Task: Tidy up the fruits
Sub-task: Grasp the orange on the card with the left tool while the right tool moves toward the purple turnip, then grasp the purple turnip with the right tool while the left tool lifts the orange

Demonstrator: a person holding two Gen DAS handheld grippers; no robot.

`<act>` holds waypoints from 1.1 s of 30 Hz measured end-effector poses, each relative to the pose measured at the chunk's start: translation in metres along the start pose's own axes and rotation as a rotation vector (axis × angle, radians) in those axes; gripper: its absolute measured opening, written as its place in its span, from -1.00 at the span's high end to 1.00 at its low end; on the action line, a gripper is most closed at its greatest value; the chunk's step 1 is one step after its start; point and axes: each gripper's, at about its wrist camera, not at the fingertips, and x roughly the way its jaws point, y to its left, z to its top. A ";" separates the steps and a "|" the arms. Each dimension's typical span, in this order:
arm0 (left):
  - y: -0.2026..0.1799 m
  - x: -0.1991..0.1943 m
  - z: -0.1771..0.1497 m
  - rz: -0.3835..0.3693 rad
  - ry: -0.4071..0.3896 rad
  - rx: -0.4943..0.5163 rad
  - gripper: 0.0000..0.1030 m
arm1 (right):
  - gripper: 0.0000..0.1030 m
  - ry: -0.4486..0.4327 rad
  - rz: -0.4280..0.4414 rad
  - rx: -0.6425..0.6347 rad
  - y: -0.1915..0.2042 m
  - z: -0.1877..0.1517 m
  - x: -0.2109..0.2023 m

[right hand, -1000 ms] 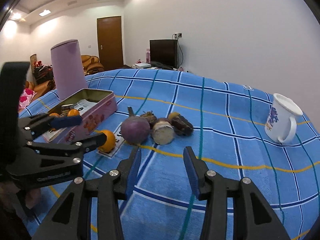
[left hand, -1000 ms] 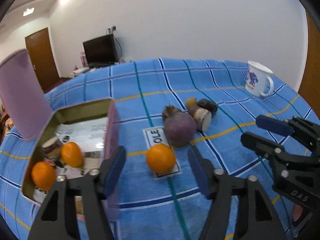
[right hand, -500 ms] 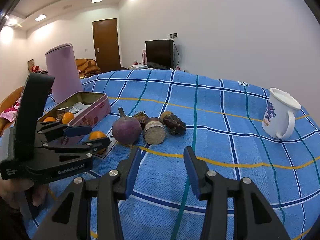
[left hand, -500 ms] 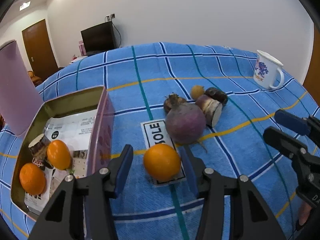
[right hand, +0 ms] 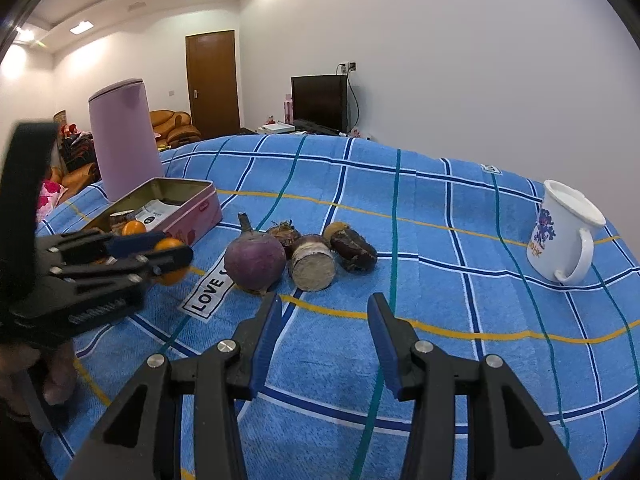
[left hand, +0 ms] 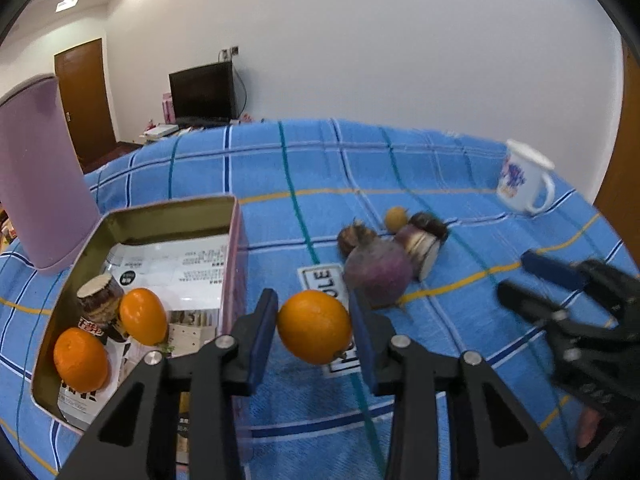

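Note:
My left gripper [left hand: 314, 330] is shut on an orange [left hand: 315, 327] and holds it just above the blue checked cloth, right of the open pink tin [left hand: 236, 248]. Two more oranges [left hand: 142, 316] lie in the tin beside a small jar [left hand: 100, 300]. The left gripper also shows in the right wrist view [right hand: 160, 254], with the orange [right hand: 170, 246] between its fingers. My right gripper [right hand: 322, 332] is open and empty, low over the cloth in front of a purple turnip [right hand: 255, 258].
A cut root [right hand: 313, 262], a dark tuber [right hand: 354, 246] and smaller roots lie by the turnip. A white mug [right hand: 562, 226] stands at the right. A tall pink canister [right hand: 122, 140] stands behind the tin. A "LOVE" label [right hand: 210, 286] lies on the cloth.
My left gripper moved forward over the orange, closed on it and lifted it slightly off the label. My right gripper stayed open and hardly moved.

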 end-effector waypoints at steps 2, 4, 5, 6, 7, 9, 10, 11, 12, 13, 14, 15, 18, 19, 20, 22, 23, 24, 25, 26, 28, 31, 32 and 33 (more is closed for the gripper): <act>-0.005 -0.006 0.000 -0.036 -0.009 0.009 0.26 | 0.09 0.005 0.001 -0.003 0.002 -0.001 0.002; -0.010 -0.004 -0.001 -0.082 0.017 0.005 0.26 | 0.09 0.006 0.001 -0.003 0.002 -0.001 0.003; -0.011 -0.002 -0.003 -0.099 0.030 -0.001 0.26 | 0.09 0.002 0.001 -0.002 0.002 -0.001 0.002; -0.013 0.000 -0.004 -0.110 0.039 -0.003 0.26 | 0.09 0.001 0.000 -0.001 0.001 -0.001 0.002; -0.015 0.002 -0.006 -0.107 0.042 0.001 0.26 | 0.09 0.005 -0.003 -0.001 0.000 -0.001 0.001; -0.018 0.006 -0.006 -0.090 0.044 0.008 0.26 | 0.09 0.012 -0.004 -0.002 -0.001 -0.001 0.001; -0.019 0.007 -0.005 -0.078 0.041 0.011 0.26 | 0.09 0.014 -0.007 -0.006 -0.002 0.000 0.001; -0.020 0.008 -0.003 -0.059 0.035 0.016 0.26 | 0.09 0.014 -0.009 -0.010 -0.003 0.003 0.001; -0.021 0.010 0.001 -0.025 0.022 0.024 0.26 | 0.09 0.014 -0.009 -0.012 -0.004 0.005 0.001; -0.020 0.011 0.004 -0.009 0.014 0.025 0.26 | 0.09 0.010 -0.008 -0.013 -0.004 0.010 0.000; -0.017 0.010 0.007 -0.004 0.004 0.019 0.26 | 0.09 0.007 -0.007 -0.013 -0.004 0.013 0.000; -0.013 0.009 0.011 -0.005 -0.006 0.008 0.26 | 0.09 0.003 -0.004 -0.015 -0.003 0.017 0.000; -0.002 0.004 0.017 0.012 -0.039 -0.010 0.26 | 0.09 -0.003 0.016 -0.023 0.004 0.030 0.004; 0.002 0.002 0.017 0.014 -0.049 -0.018 0.26 | 0.09 -0.002 0.026 -0.025 0.006 0.033 0.006; 0.008 0.000 0.018 0.019 -0.059 -0.032 0.26 | 0.09 -0.001 0.034 -0.028 0.009 0.036 0.010; 0.017 -0.001 0.018 0.028 -0.073 -0.058 0.26 | 0.09 0.011 0.052 -0.037 0.017 0.042 0.019; 0.021 -0.001 0.017 0.032 -0.076 -0.067 0.26 | 0.09 0.020 0.064 -0.042 0.021 0.044 0.025; 0.024 -0.002 0.016 0.037 -0.080 -0.076 0.26 | 0.09 0.028 0.069 -0.052 0.026 0.046 0.031; 0.027 -0.003 0.015 0.045 -0.085 -0.077 0.26 | 0.09 0.039 0.071 -0.063 0.032 0.047 0.036; 0.029 -0.003 0.015 0.057 -0.089 -0.079 0.26 | 0.09 0.044 0.076 -0.068 0.035 0.047 0.041; 0.034 -0.006 0.015 0.098 -0.105 -0.080 0.25 | 0.08 0.060 0.092 -0.073 0.042 0.048 0.050; 0.043 -0.010 0.016 0.115 -0.121 -0.098 0.26 | 0.09 0.084 0.100 -0.086 0.051 0.047 0.063; 0.046 -0.010 0.016 0.116 -0.121 -0.107 0.26 | 0.09 0.093 0.103 -0.088 0.053 0.047 0.067; 0.049 -0.010 0.016 0.119 -0.120 -0.115 0.26 | 0.09 0.101 0.100 -0.092 0.055 0.047 0.070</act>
